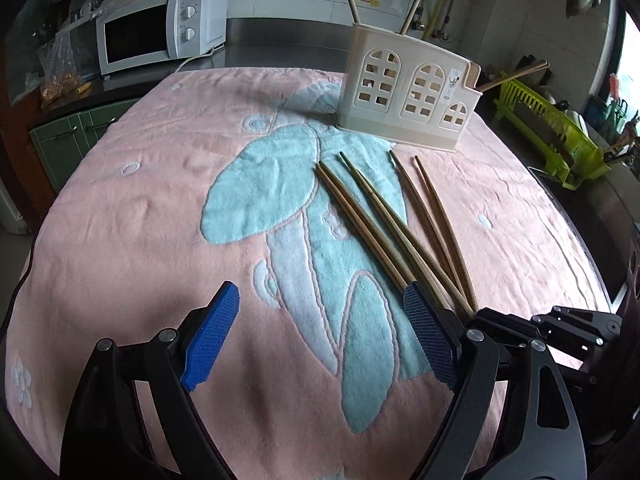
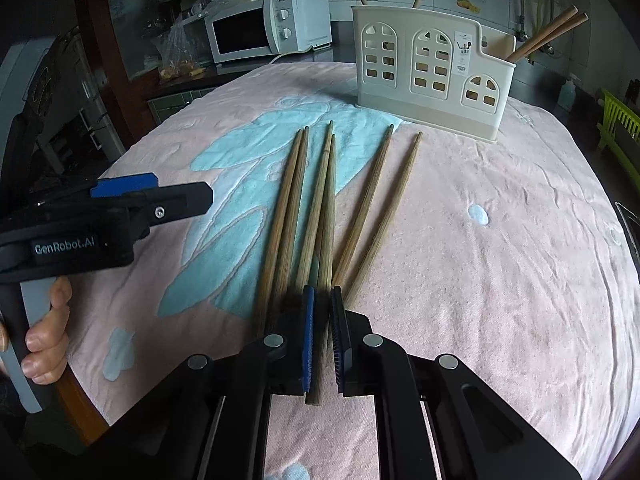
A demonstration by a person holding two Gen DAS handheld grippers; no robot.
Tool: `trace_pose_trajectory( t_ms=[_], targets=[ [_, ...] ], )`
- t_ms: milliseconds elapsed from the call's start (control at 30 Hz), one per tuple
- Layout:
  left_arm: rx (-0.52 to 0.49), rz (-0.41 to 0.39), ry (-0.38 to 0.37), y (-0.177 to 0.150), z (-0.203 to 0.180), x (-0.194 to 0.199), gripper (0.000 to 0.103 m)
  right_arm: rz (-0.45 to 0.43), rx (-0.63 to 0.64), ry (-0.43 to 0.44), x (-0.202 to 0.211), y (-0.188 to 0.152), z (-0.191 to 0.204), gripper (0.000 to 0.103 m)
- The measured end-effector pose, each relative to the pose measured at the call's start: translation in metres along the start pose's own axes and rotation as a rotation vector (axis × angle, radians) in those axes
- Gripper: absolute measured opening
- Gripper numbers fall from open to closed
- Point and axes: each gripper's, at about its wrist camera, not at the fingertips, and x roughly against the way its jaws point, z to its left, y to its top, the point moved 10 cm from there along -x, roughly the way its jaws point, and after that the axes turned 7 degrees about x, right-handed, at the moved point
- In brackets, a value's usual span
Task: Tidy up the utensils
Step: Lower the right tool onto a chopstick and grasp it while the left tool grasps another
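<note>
Several wooden chopsticks (image 1: 384,220) lie fanned on the pink towel (image 1: 140,220), in front of a cream utensil holder (image 1: 408,92) that holds a few chopsticks upright. My left gripper (image 1: 320,336) is open and empty, hovering left of the chopsticks' near ends. In the right wrist view the chopsticks (image 2: 320,208) point toward the holder (image 2: 432,72). My right gripper (image 2: 320,340) has its jaws nearly together around the near end of one chopstick (image 2: 326,240). The left gripper (image 2: 120,200) shows at the left, held by a hand.
A white microwave (image 1: 160,28) stands on the counter at the back left, with a plastic bag (image 1: 60,60) beside it. A green dish rack (image 1: 552,128) stands at the right. The towel's near edge (image 2: 92,360) drops off at the left.
</note>
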Motion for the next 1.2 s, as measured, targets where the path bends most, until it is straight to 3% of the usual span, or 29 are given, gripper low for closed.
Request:
trace_pose_trajectory(
  t_ms=[333,633,800,1000,1200],
  targets=[
    [0.002,0.029,-0.006,-0.010,0.000,0.001,0.070,-0.016,0.011,0.008,-0.001,0.004,-0.001,0.007],
    [0.021,0.097,-0.052,-0.029,-0.030,-0.007,0.057,-0.097,-0.043,0.017,0.032,0.014,-0.022,0.007],
    [0.071,0.130,-0.018,-0.036,-0.040,-0.020,0.050,-0.131,-0.057,0.024,0.045,0.015,-0.028,0.007],
    [0.114,0.117,0.055,-0.034,-0.040,-0.024,0.045,-0.146,-0.076,0.043,0.047,0.012,-0.031,0.007],
    [0.115,0.110,0.082,-0.034,-0.045,-0.024,0.045,-0.153,-0.086,0.052,0.048,0.010,-0.033,0.007]
  ],
)
